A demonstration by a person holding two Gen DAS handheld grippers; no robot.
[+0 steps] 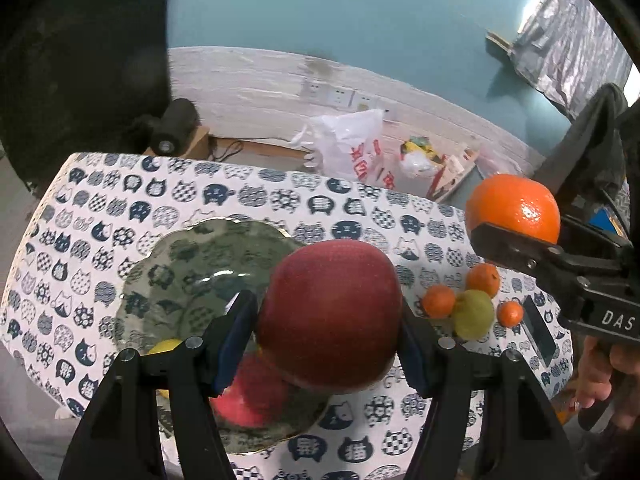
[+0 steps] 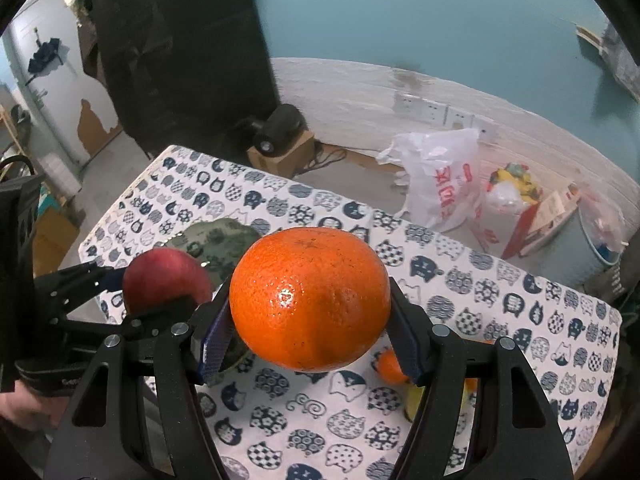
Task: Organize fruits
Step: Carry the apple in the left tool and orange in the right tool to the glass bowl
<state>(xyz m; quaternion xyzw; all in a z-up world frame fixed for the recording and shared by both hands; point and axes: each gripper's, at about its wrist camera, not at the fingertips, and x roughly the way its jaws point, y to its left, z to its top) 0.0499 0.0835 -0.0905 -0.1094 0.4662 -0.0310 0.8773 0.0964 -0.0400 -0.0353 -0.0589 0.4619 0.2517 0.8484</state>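
Observation:
My left gripper (image 1: 326, 332) is shut on a large red apple (image 1: 330, 316), held above the near right part of a green patterned plate (image 1: 180, 276). On that plate lie a red fruit (image 1: 248, 396) and a yellow fruit (image 1: 164, 347), both partly hidden by my fingers. My right gripper (image 2: 310, 320) is shut on a big orange (image 2: 310, 300), lifted above the tablecloth. From the left wrist view that orange (image 1: 514, 208) hangs at the upper right. Three small oranges (image 1: 439, 301) and a green-yellow fruit (image 1: 474, 314) rest on the cloth beneath.
A cat-print tablecloth (image 1: 280, 200) covers the table. A dark phone-like slab (image 1: 538, 330) lies near the loose fruit. Beyond the far edge, on the floor, are a white plastic bag (image 2: 444, 178), a box of clutter (image 2: 532, 208) and a black speaker (image 2: 280, 128).

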